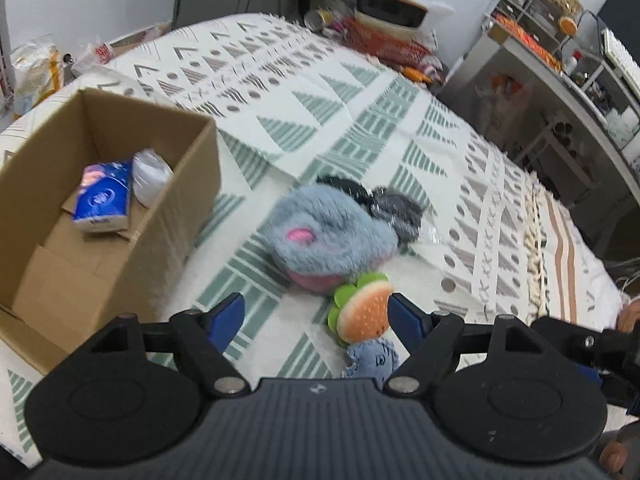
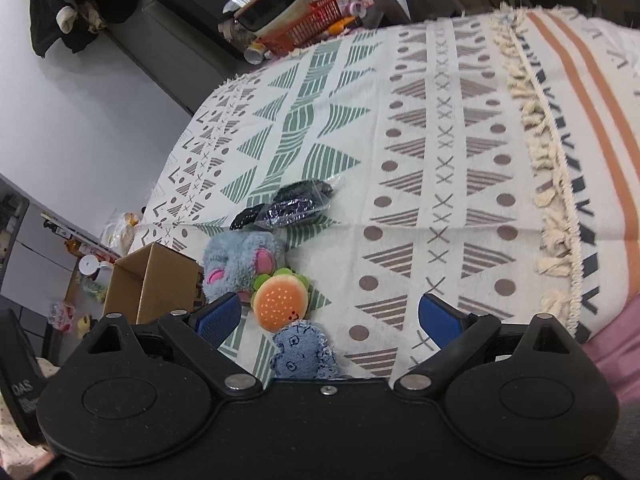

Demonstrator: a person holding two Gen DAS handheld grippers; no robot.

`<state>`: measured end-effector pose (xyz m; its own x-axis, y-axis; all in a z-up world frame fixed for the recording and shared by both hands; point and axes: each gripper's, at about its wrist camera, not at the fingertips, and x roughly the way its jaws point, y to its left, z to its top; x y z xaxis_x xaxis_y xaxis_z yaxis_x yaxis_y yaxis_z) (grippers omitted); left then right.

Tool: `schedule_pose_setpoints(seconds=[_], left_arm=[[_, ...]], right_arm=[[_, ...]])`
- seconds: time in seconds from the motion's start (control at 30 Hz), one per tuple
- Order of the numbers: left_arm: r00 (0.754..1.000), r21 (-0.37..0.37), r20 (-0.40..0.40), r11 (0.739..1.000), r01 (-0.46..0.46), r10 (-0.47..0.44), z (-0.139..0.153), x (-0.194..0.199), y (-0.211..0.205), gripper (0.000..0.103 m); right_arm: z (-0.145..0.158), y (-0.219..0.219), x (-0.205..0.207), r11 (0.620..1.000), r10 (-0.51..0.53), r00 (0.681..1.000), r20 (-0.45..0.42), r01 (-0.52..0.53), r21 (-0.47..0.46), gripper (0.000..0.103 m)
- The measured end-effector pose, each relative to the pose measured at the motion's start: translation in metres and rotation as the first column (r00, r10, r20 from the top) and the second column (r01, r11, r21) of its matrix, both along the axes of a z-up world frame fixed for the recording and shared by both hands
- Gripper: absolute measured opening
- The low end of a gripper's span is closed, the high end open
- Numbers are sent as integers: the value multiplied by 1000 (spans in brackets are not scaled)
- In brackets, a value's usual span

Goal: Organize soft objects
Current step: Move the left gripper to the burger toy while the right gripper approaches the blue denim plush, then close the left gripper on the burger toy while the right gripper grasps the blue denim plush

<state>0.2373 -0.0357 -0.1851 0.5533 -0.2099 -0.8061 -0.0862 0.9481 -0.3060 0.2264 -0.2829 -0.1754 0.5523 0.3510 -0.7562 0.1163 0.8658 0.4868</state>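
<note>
fuzzy grey-blue plush beside round burger toy, cardboard box

Fluffy plush toy, matt cardboard box, woven blanket.

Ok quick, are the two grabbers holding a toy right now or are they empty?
Left gripper: jaws open, holding nothing; the burger toy lies between them.
Right gripper: jaws open, empty.

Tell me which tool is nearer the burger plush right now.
Left. The left tool is open, its right finger touching the burger plush. The right tool, also open, has the plush just ahead of its left finger.
</note>
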Motion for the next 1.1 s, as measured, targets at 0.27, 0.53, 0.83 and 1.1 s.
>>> schedule_pose_setpoints(seconds=[0.27, 0.53, 0.83, 1.1], left_arm=[[998, -12, -66, 1000, 18, -19, -23, 5, -9, 75], [993, -78, -122, 997, -18, 8, -36, 13, -5, 63], [982, -131, -176, 988, -85, 61, -52, 24, 3, 53], [975, -180, -207, 976, -124, 85, -58, 33, 13, 53]], right_arm=[[-21, 6, 13, 1000, 0, 997, -82, 1, 23, 95], [-42, 23, 23, 998, 45, 987, -155, -38, 49, 84], [-65, 39, 37, 996, 79, 969, -236, -67, 56, 73], [-76, 48, 44, 991, 133, 954, -267, -120, 63, 68]])
